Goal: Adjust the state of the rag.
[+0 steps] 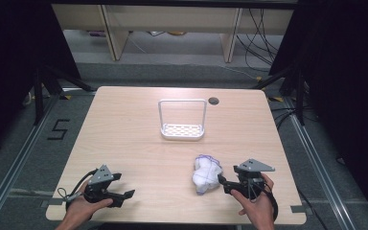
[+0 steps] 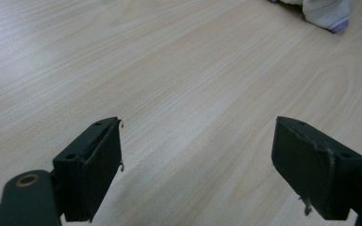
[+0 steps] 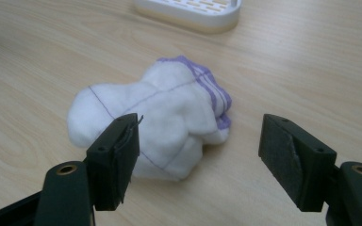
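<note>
Right gripper (image 3: 198, 155): jaws apart, nothing clamped. White cloth bundle (image 3: 155, 122) with purple trim lying on wooden table (image 1: 124, 129), just ahead of jaws, closer to left-hand fingertip in right gripper view, not touching pads. Left gripper (image 1: 120, 184): jaws apart, empty, well apart from bundle. White rack (image 1: 182, 120) farther back.
</note>
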### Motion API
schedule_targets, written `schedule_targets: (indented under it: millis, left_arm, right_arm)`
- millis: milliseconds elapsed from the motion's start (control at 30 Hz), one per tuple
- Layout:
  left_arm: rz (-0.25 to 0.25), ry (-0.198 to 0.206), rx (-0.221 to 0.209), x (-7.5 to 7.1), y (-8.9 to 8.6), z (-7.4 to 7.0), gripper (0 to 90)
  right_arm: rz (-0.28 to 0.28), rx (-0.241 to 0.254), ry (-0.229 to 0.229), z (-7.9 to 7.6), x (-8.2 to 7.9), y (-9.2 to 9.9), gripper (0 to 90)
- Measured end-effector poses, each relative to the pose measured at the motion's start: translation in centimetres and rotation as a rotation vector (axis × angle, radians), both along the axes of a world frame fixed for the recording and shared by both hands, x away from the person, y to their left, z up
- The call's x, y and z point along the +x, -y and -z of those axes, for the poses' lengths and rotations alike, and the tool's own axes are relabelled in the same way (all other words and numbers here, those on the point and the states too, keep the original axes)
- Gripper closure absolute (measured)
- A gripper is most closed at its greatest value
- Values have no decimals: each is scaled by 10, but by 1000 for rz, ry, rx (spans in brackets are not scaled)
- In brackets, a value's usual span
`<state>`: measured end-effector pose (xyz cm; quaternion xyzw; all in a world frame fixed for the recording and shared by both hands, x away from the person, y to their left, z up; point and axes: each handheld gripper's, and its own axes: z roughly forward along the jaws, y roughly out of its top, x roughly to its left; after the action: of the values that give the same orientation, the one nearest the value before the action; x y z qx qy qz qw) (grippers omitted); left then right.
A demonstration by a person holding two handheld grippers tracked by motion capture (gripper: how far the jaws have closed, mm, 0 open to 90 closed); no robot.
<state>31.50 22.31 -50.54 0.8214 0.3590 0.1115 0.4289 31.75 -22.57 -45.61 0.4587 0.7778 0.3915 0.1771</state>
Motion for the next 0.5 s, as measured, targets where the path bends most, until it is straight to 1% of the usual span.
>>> schedule_targets:
  millis: [33,67,133,167,233,267,333,367,400,433,467,500]
  left_arm:
    - [-14,8,-21,0,1,1,159]
    - [-17,6,-15,0,1,1,159]
    - [-10,1,-7,0,0,0,159]
    - [-12,3,-8,0,1,1,159]
    - [-12,3,-10,0,1,1,159]
    - [-12,3,-10,0,1,1,159]
    - [-11,4,-12,0,1,1,159]
    - [3,4,11,1,-1,0,159]
    - [-13,9,-9,0,1,1,159]
    - [-14,10,-8,0,1,1,159]
    - [-14,8,-8,0,0,1,159]
    - [-19,5,-13,0,1,2,159]
  right_arm:
    - [-7,12,-5,-1,2,-3,305]
    - [-8,3,4,-4,4,-6,307]
    - [-40,3,1,-8,9,-15,317]
    - [-41,-6,9,-10,11,-18,323]
    - [-72,-35,20,-14,20,-29,342]
    - [-76,-38,7,-16,24,-34,356]
    - [-92,-54,-5,-15,34,-44,393]
    - [-90,-49,-19,-14,37,-48,406]
    - [-100,-65,-31,-13,41,-51,424]
    - [-101,-70,-60,-12,44,-55,440]
    - [-122,-87,-57,-10,48,-58,452]
    - [-124,-87,-78,-9,50,-61,470]
